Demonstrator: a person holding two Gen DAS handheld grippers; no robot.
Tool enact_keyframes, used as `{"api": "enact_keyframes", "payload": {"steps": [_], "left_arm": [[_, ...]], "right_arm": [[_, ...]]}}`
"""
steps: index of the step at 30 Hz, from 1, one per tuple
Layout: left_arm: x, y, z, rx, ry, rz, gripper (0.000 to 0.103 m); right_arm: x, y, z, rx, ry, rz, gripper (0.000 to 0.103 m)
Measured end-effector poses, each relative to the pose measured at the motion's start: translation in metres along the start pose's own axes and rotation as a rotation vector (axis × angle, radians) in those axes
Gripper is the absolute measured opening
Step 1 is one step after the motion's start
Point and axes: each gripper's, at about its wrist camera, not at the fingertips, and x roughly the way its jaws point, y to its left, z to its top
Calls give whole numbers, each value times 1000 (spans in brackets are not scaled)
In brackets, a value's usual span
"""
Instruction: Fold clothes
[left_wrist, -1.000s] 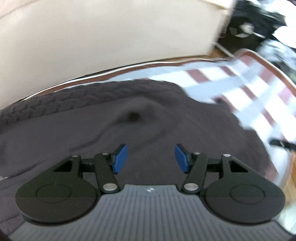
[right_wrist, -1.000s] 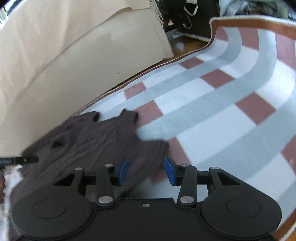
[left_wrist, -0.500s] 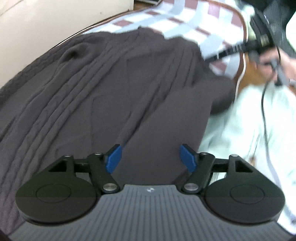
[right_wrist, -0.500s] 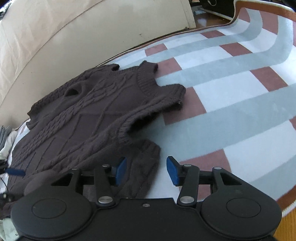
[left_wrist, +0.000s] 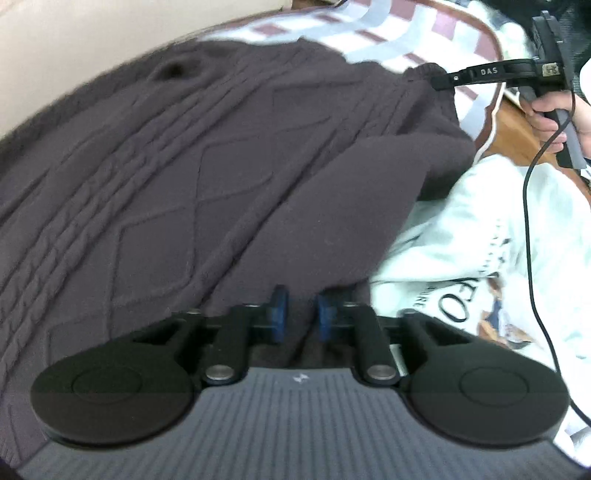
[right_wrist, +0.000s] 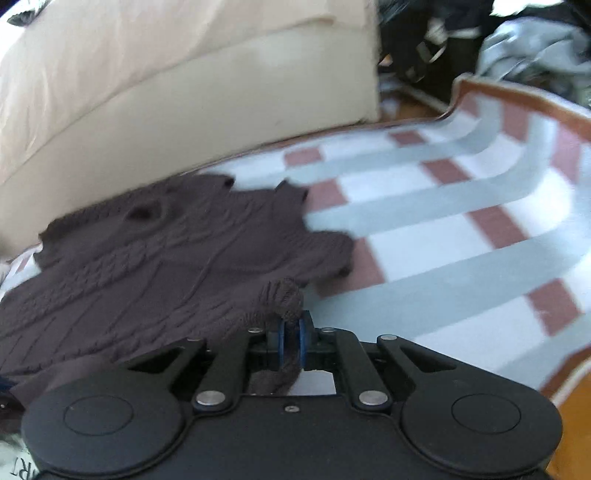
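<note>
On the rug (right_wrist: 443, 236), by its sofa-side edge, the sweater (right_wrist: 155, 254) is spread unfolded; its hem is pinched by both the left gripper (left_wrist: 298, 314) and the right gripper (right_wrist: 291, 341). Every fold is left.

Checked rug (right_wrist: 443, 236) over wood floor (right_wrist: 576, 424), beside cream sofa (right_wrist: 166, 110).

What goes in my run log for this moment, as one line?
step: grasp | left hand-held gripper: shut on sweater hem | right hand-held gripper: shut on sweater edge | sweater: flat on rug
</note>
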Motion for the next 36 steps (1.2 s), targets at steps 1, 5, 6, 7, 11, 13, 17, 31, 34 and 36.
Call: {"api": "enact_keyframes", "payload": {"steps": [1,5,6,7,11,13,17,31,34,36], "left_arm": [[-5,-2,-1,6,-18,14,9],[-26,2,-2,-32,-93,18,9],[-32,5,-2,-47,-114,16,9],[-40,8,0,-60,-137,18,9],[-74,22,2,-124,-260,23,9],[-79,28,-3,-173,-288,42,9],[-83,34,-9,-195,-315,53,9],[4,101,11,-310,-138,403,11],[-13,113,-4,-350,-194,417,16],[-27,122,-13,-370,-209,393,28]], "right_arm": [[-4,2,0,-15,5,-20,8],[5,7,-3,-48,82,-102,7],[11,7,-3,-44,103,-124,7],[14,5,-2,-19,112,-123,7],[10,0,12,39,100,-88,7],[18,2,9,6,125,-110,7],[29,1,0,28,166,-117,7],[73,-15,34,263,329,-104,16],[57,-15,36,246,255,-109,21],[40,-17,33,200,182,-89,25]]}}
